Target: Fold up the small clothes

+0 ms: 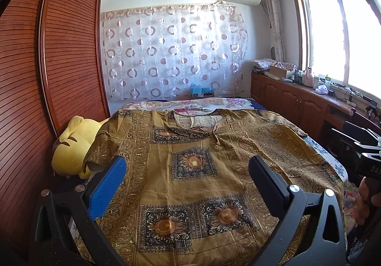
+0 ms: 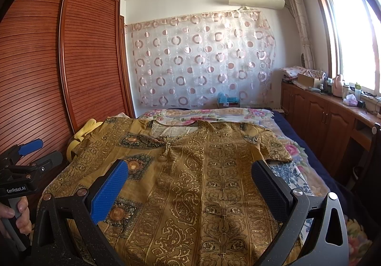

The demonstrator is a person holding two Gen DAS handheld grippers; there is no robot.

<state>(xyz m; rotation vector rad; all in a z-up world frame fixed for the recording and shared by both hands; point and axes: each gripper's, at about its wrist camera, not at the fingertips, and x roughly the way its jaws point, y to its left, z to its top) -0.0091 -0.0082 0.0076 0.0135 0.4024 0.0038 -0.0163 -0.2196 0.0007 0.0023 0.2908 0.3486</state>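
Left view, shirt: I see the brown-gold shirt (image 1: pixel 190 170) lying flat on the bed (image 1: pixel 338 166), front up, neck hole at the far end.
Left view, left tool: my left tool (image 1: pixel 188 170) is wide open and holds nothing. It hangs over the near part of the shirt.
Left view, left sleeve: the sleeve (image 1: pixel 107 142) on that side droops over a yellow plush toy (image 1: pixel 73 144) just beside the wardrobe (image 1: pixel 47 75).
Left view, other tool: I see my right tool (image 1: pixel 366 149) at the right edge, with a hand (image 1: pixel 366 197) on its grip. From here I cannot tell how open it is.
Right view, right tool: my right tool (image 2: pixel 190 175) is wide open too, and it is empty. It hangs over the shirt's lower middle.
Right view, right sleeve: this sleeve (image 2: pixel 271 144) lies flat on the flowery bed cover (image 2: pixel 295 149).
Right view, left tool: it shows at the left edge, held by a hand (image 2: pixel 16 216).
My guess, step: nothing is folded yet, so I think the first fold comes now.
My guess, how to do it well: I think I should go low, pinch only the cloth of the shirt and not the bed cover, and take both sides at matching spots.
My guess, watch out: the sleeve on the toy may drag or snag, so I would lift it clear first and lay it smooth.
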